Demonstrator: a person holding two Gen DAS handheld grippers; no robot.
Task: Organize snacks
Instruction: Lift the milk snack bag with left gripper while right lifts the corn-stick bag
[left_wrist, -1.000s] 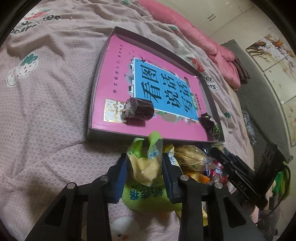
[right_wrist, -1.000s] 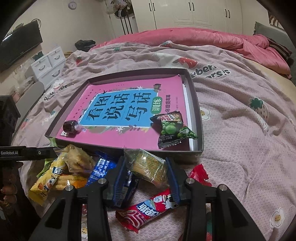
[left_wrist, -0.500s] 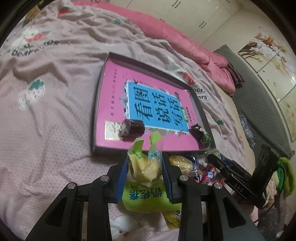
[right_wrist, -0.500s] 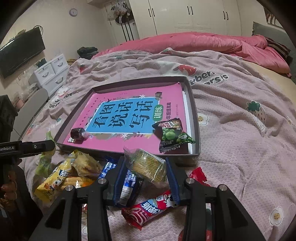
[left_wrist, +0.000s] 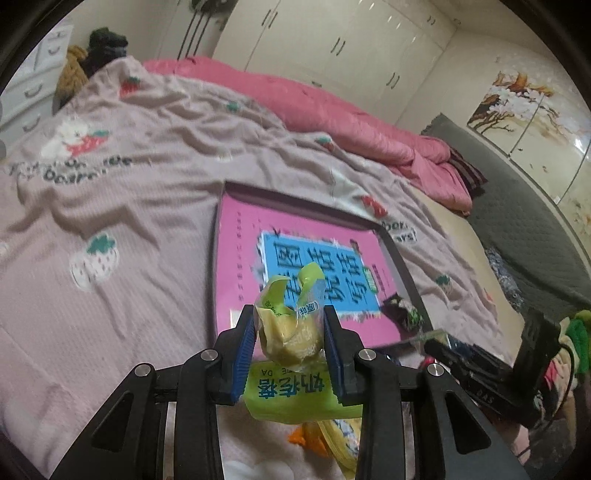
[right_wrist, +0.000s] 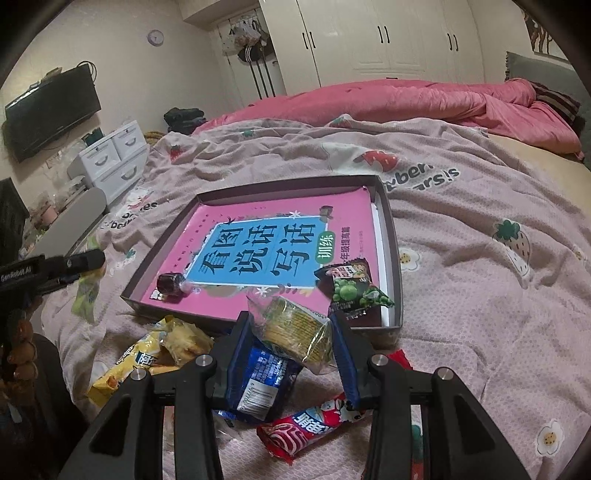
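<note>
Left gripper (left_wrist: 289, 334) jaws clamped on soft green snack bag (left_wrist: 291, 328); right gripper (right_wrist: 291, 341) jaws clamped on crinkly cracker pack (right_wrist: 295, 326). Light, crushable; grip mid-body gently.

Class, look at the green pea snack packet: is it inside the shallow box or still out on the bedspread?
Inside. The green pea snack packet lies on the pink book, within the shallow box's right wall.
</note>
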